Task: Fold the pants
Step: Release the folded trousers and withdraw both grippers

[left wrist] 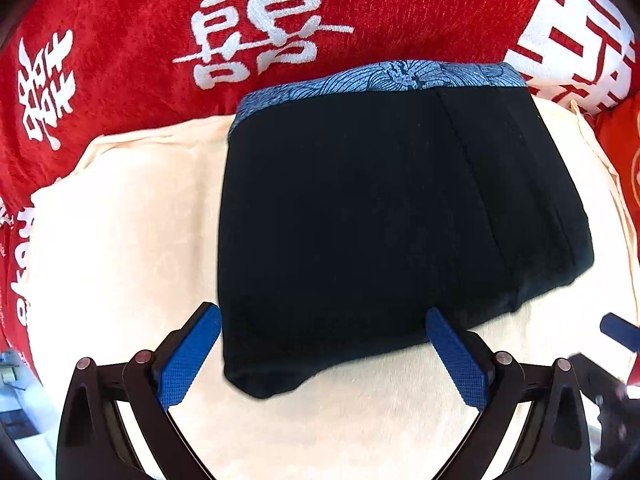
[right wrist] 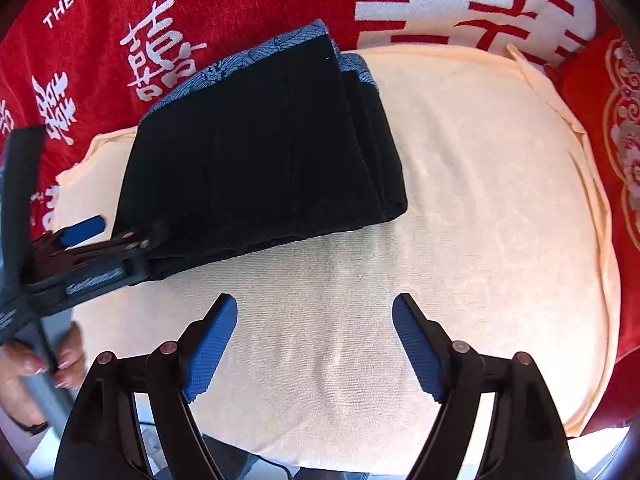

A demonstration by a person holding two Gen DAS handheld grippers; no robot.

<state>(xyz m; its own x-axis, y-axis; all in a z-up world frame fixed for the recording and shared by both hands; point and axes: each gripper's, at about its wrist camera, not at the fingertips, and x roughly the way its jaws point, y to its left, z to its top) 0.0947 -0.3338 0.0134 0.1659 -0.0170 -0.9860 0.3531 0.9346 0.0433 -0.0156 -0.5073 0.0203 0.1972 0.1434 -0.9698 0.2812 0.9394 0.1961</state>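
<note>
The black pants (left wrist: pixel 380 220) with a blue patterned waistband (left wrist: pixel 384 76) lie folded in a compact stack on a cream cloth (left wrist: pixel 120 240). My left gripper (left wrist: pixel 322 316) is open, its blue pads either side of the stack's near edge, with fabric between them but not pinched. In the right wrist view the folded pants (right wrist: pixel 260 152) lie at the left of the cream cloth (right wrist: pixel 480 200). My right gripper (right wrist: pixel 314 304) is open and empty over bare cloth, to the right of the stack. The left gripper (right wrist: pixel 92 236) shows there at the stack's near-left corner.
A red blanket with white characters (left wrist: pixel 140 20) lies under and behind the cream cloth, and continues at the right (right wrist: pixel 612 160). A hand (right wrist: pixel 24 364) holds the left gripper's handle. The right gripper's blue tip (left wrist: pixel 618 330) shows at the left view's right edge.
</note>
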